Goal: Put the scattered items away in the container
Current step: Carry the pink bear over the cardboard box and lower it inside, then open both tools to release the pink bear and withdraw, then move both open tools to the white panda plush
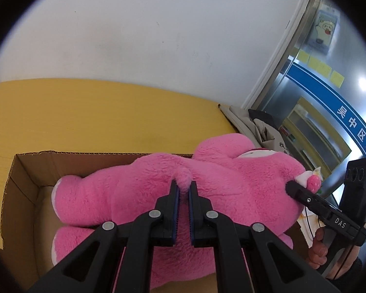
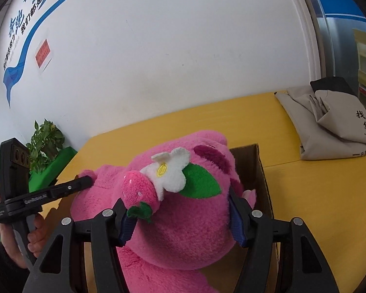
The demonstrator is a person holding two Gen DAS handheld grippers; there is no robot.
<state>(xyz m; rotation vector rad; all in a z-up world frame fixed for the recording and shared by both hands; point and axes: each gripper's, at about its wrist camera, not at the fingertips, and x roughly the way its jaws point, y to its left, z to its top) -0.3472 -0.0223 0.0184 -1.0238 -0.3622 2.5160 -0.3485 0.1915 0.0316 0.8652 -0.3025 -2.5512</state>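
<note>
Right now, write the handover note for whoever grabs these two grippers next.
Left gripper: shut on the pink plush bear's tail.
Right gripper: clamped across the bear's head, beside its strawberry and flower.
The bear hangs partly inside the cardboard box, its head beyond the box's far end wall.
Done: bear brought over the box.
Left: lower it in, release both. A beige cloth bag lies on the yellow table.

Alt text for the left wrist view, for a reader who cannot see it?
The left gripper pinches the small tail of a pink plush toy lying across an open cardboard box on a yellow table. The right gripper presses the toy's head.
</note>
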